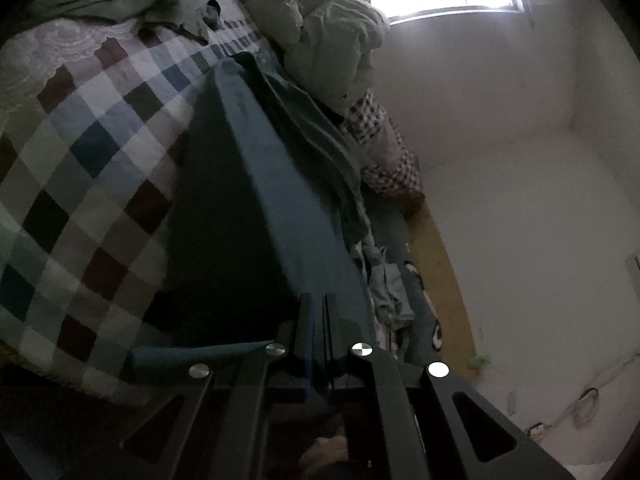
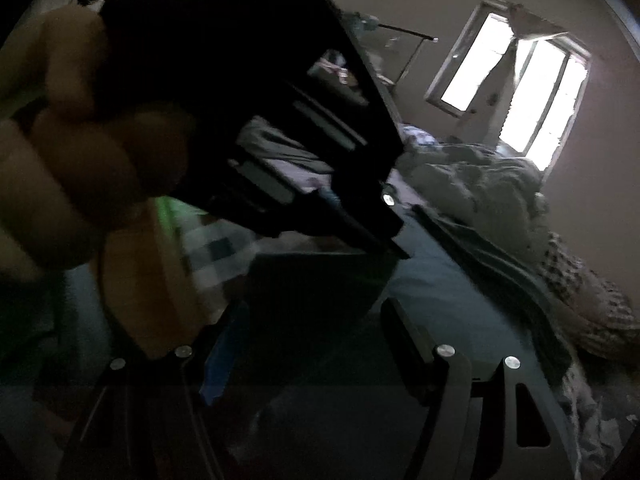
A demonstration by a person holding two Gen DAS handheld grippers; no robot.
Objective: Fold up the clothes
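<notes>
my left tool [image 1: 316, 316] pinched shut on teal garment [image 1: 256, 184] | its length runs ahead toward duvet [image 1: 320, 28] | my right tool [image 2: 308, 344] gaping, empty, beside

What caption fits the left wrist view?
Left gripper shut on dark teal garment, lifted over the checkered bedspread.

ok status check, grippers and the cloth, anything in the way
Left gripper shut on dark teal cloth, edge lifted off checked bedsheet. Right gripper open, empty, over the cloth. Left gripper right in front of it.
</notes>
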